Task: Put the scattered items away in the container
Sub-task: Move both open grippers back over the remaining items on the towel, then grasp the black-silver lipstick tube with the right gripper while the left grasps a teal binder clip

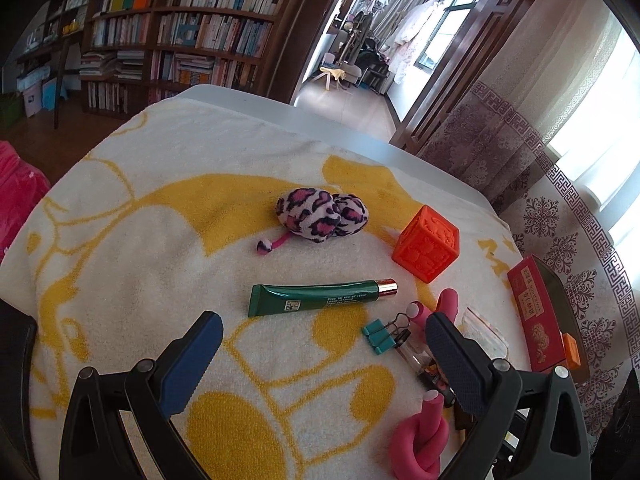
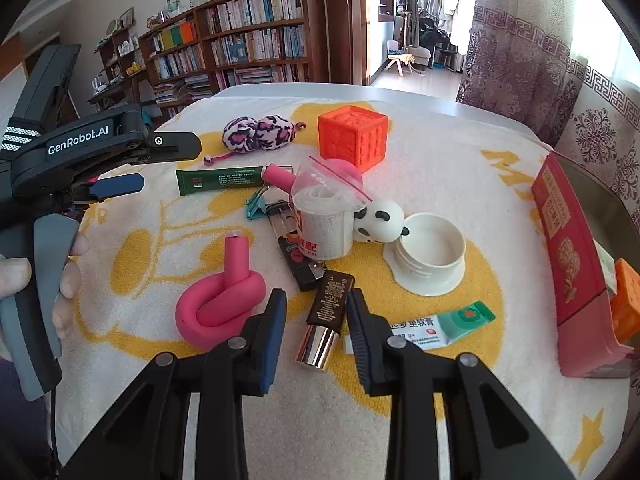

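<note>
My right gripper (image 2: 316,300) stands low over the towel with a brown tube with a shiny cap (image 2: 326,312) between its jaws. A strip of towel shows beside the left pad, so it is open around the tube. My left gripper (image 1: 324,322) is wide open above the towel, with a green tube (image 1: 320,298) just beyond its tips and teal binder clips (image 1: 376,336) by its right finger. Scattered about are a knotted pink foam roller (image 2: 220,300), a leopard plush toy (image 2: 258,132) and an orange cube (image 2: 354,136). A dark container (image 2: 600,196) sits at the right.
A red box (image 2: 568,240) and an orange block (image 2: 628,300) lie in the container. A bagged white roll (image 2: 324,228), a panda toy (image 2: 382,220), a white lid (image 2: 430,256) and a green-white ointment tube (image 2: 440,326) crowd the middle. A person's hand (image 2: 68,276) holds the left gripper.
</note>
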The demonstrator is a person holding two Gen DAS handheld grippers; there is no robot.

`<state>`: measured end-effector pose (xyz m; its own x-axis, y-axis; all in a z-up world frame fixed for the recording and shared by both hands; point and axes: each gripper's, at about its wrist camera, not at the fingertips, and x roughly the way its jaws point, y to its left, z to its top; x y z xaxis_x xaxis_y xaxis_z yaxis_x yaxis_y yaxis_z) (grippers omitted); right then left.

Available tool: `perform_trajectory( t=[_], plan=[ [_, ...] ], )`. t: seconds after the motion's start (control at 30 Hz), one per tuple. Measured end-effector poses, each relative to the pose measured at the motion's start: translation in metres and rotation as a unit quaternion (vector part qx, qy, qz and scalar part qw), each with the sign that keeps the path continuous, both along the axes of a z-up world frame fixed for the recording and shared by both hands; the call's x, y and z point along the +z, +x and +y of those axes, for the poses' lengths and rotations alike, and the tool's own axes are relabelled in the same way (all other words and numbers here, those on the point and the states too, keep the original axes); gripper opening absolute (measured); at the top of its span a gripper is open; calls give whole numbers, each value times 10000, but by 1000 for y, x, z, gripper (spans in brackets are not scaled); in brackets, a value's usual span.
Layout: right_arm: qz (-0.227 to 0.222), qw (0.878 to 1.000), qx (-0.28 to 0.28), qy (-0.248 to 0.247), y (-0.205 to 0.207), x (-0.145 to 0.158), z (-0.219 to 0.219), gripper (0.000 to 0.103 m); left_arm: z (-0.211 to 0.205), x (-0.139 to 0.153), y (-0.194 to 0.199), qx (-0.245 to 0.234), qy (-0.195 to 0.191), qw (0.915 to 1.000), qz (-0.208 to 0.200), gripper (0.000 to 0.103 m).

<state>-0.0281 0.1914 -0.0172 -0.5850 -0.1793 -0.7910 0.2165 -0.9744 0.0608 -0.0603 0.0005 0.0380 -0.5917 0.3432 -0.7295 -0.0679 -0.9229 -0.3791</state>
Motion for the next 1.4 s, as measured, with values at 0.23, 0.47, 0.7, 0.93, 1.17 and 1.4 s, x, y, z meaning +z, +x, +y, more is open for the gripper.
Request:
perform_trajectory(
  t=[0.23,0.47,0.7,0.93,1.17,1.4],
  plan=[
    [-272,9994,-88,173,-14,-17,-1,29,-4,-6,-2,2,-63,10000,-58,102],
    [-207,9994,-271,-94,-12,-16,15,22,14,-9,-1,-437,-510,9977,63,102],
    [-180,9983,-445,-327,-11,-17,34,22,60,-21,-1,-1251,-1191,9849,109,102],
    [-200,9972,-385,-603,-12,-18,42,22,76,-34,-21,-1312,-1282,9829,-134,101],
    [-221,9961,-352,-772,-11,-19,46,22,82,-37,-34,-1187,-1202,9856,-53,79],
    [-226,9955,-342,-856,-11,-19,49,22,84,-36,-28,-1128,-1482,9825,79,23]
  ],
)
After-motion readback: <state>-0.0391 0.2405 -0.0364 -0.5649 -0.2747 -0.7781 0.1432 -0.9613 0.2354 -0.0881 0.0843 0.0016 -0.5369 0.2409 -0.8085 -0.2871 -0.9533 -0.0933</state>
